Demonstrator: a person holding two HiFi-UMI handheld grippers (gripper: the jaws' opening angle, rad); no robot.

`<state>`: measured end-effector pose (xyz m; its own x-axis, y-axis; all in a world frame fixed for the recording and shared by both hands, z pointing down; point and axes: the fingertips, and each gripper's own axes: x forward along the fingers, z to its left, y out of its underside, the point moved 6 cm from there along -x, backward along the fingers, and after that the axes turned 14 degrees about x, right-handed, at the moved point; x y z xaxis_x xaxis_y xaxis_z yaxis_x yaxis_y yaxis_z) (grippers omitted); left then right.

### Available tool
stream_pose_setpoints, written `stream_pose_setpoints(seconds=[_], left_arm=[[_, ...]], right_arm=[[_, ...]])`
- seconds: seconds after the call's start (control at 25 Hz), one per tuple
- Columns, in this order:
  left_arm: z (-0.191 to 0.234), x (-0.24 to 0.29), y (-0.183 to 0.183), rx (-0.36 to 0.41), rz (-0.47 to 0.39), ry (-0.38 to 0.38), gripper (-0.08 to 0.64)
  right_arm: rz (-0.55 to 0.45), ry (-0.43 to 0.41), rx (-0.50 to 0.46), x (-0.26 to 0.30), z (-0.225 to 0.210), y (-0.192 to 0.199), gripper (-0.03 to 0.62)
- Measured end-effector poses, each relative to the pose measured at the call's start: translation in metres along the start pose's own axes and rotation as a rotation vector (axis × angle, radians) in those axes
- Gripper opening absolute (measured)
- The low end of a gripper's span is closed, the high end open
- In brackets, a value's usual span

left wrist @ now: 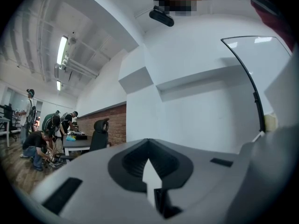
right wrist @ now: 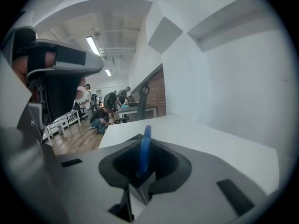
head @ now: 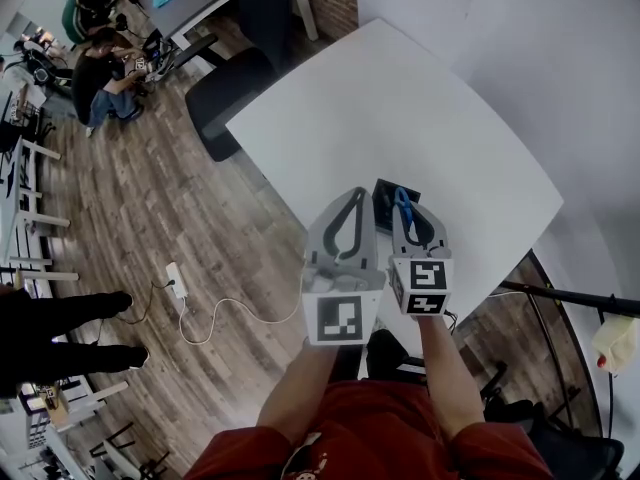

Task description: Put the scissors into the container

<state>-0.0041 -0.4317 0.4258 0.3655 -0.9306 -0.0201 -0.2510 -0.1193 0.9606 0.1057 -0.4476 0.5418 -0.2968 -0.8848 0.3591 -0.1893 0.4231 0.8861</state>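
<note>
**Fig. Scissors gripped and carried; container not yet entered**

Head view, read from the person outward. Nearest, at six o'clock of the frame, are the person's torso and forearms; just beyond them the two grippers are held side by side over the near edge of the white table (head: 400, 108).

The left gripper (head: 357, 194) has its jaws brought together at the tips and carries nothing; its own view shows only pale wall through the slot between them.

The right gripper (head: 402, 196), at three o'clock of the left, has its jaws narrowed onto a blue part of the scissors (right wrist: 144, 150); in its own view this part stands upright between the pads; the blades cannot be seen.

Between the two sets of jaws lies a dark, box-like object (head: 382, 208), taken here to be the container; it is largely hidden, and the blue piece shows at its three o'clock edge, just beside it.

Farther out, at twelve o'clock, the tabletop carries nothing else that can be seen; a dark chair (head: 225, 93) stands off its ten o'clock corner; a power strip (head: 177, 280) lies on the wooden floor at nine o'clock; people (head: 100, 68) work at a desk at eleven o'clock, well apart.

Progress, as judged: pick-up done, carry near its end; remaining are lining the scissors over the opening, lowering them in, and letting go; whether they already hang above the opening cannot be told.
</note>
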Motion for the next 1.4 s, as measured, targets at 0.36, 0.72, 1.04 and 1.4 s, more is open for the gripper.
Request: stream_pose_setpoints(seconds=[0.36, 0.72, 1.04, 1.4], left_arm=[[0.002, -0.003, -0.001, 0.019, 0.002, 0.005, 0.011], [0.004, -0.006, -0.011, 0.064, -0.007, 0.023, 0.011], [0.005, -0.012, -0.025, 0.035, -0.049, 0.016, 0.011], [0.006, -0.021, -0.046, 0.067, -0.097, 0.026, 0.011]], right_arm=[[0.017, 0.015, -0.043, 0.004, 0.003, 0.004, 0.074], [-0.024, 0.007, -0.019, -0.003, 0.001, -0.011, 0.156], [-0.121, 0.003, -0.018, -0.021, 0.007, -0.039, 0.162], [-0.220, 0.002, -0.019, -0.047, 0.016, -0.069, 0.162]])
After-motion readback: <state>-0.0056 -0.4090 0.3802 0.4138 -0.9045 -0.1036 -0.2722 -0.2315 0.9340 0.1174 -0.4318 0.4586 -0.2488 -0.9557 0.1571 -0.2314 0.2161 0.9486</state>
